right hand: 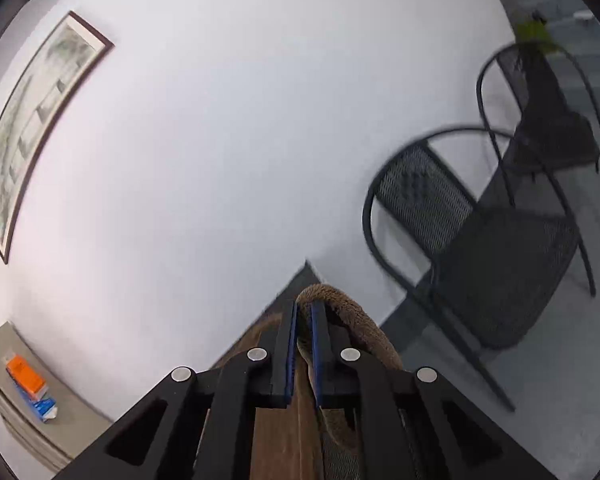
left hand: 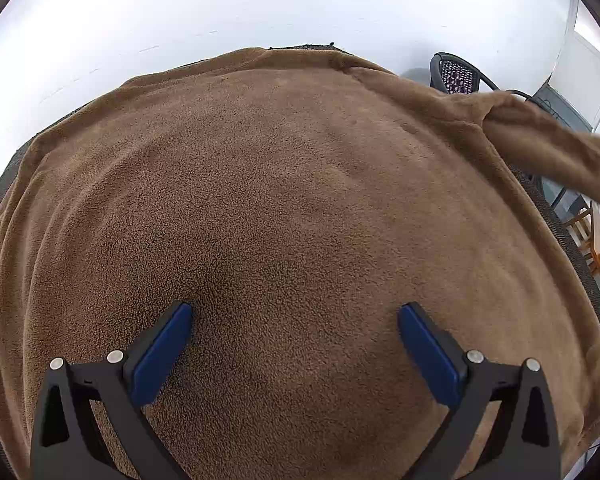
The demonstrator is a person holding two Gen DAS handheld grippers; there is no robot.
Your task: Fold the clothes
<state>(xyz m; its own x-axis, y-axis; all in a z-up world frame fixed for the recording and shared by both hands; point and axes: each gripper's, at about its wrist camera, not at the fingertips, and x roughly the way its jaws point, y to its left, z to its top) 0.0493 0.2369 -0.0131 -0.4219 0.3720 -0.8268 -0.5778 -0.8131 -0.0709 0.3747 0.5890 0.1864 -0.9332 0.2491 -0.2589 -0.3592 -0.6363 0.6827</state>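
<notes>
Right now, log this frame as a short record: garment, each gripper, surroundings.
garment: brown fleece garment spread flat over the table, one end lifted at the right
left gripper: open, above the fleece, nothing between the pads
right gripper: shut on a fold of the brown fleece, raised off the table
surroundings: black mesh chairs, framed picture on white wall

White wall with framed picture, 2 black mesh chairs, grey floor.
</notes>
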